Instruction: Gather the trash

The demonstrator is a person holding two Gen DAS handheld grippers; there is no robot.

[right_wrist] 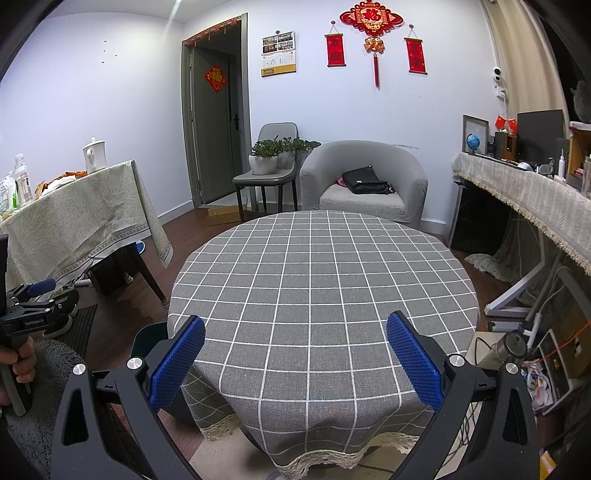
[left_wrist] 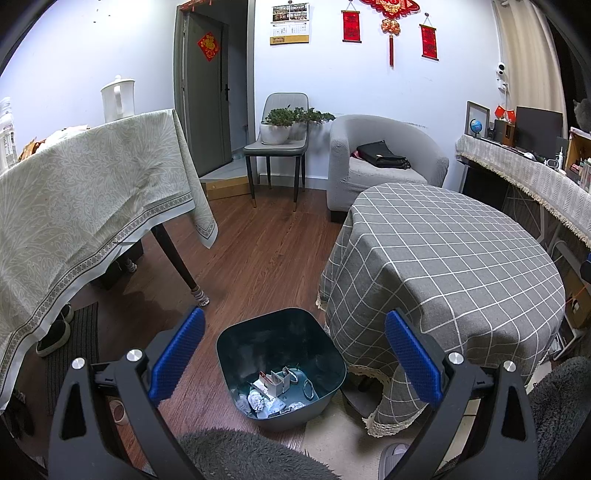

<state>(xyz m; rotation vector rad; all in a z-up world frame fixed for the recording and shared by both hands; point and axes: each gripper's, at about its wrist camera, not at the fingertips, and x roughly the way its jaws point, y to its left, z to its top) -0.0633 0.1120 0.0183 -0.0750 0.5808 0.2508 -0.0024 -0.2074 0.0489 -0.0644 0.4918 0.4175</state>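
- Blue ribbed pads on both tools stand wide apart; the left gripper and right gripper each hold nothing.
- One teal bin sits on the floor just left of the checked table, under the left gripper, with crumpled paper and small cartons inside.
- The tabletop shows no trash; collecting looks finished, or the next move means searching elsewhere.

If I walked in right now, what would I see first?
Probably the round table with its grey checked cloth, right in the middle of the room with nothing on top. Next, the dark bin on the floor beside it, with crumpled paper and small boxes at the bottom. Then the bright red decorations hanging high on the back wall.
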